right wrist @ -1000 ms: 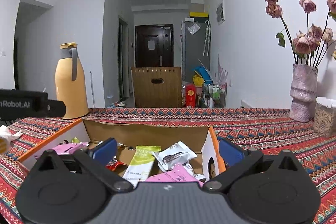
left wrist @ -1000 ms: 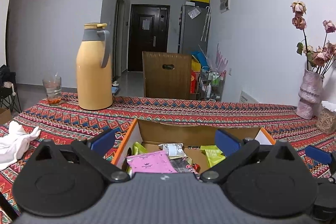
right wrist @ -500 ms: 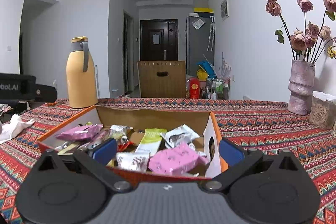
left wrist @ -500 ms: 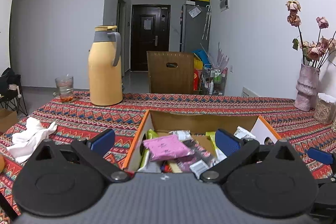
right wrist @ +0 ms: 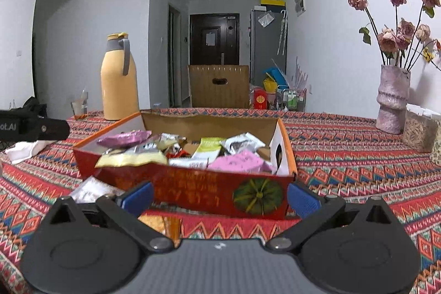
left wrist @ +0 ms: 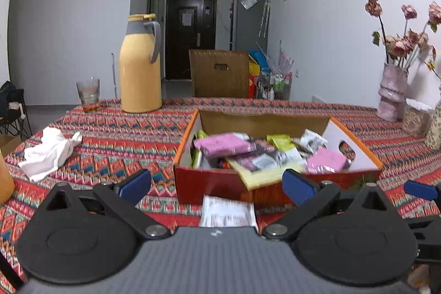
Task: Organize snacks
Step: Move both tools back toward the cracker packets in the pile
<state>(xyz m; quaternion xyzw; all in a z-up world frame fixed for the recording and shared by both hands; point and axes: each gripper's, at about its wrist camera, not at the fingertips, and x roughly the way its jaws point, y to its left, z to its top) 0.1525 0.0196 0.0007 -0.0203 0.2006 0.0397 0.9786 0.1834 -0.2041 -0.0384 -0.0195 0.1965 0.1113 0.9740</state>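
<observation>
An open red-orange cardboard box [left wrist: 217, 185] [right wrist: 193, 188] sits on the patterned tablecloth, filled with several snack packets: pink [left wrist: 220, 145] [right wrist: 237, 160], green [right wrist: 210, 146], white and yellow ones. A white packet [left wrist: 227, 211] [right wrist: 88, 190] lies on the cloth in front of the box. An orange packet [right wrist: 160, 225] lies just before my right gripper. My left gripper [left wrist: 217, 183] is open and empty, just short of the box front. My right gripper [right wrist: 220, 197] is open and empty, also before the box.
A yellow thermos [left wrist: 140, 65] [right wrist: 118, 79] and a glass [left wrist: 88, 95] stand at the far left. A crumpled white cloth [left wrist: 49, 150] lies left. A pink vase of dried roses [left wrist: 391, 92] [right wrist: 392, 101] and a woven basket [right wrist: 419, 132] stand at the right.
Both grippers have drawn back and risen from over the box; the box's front wall and the packets lying on the cloth have come into view. Both jaws stayed open.
</observation>
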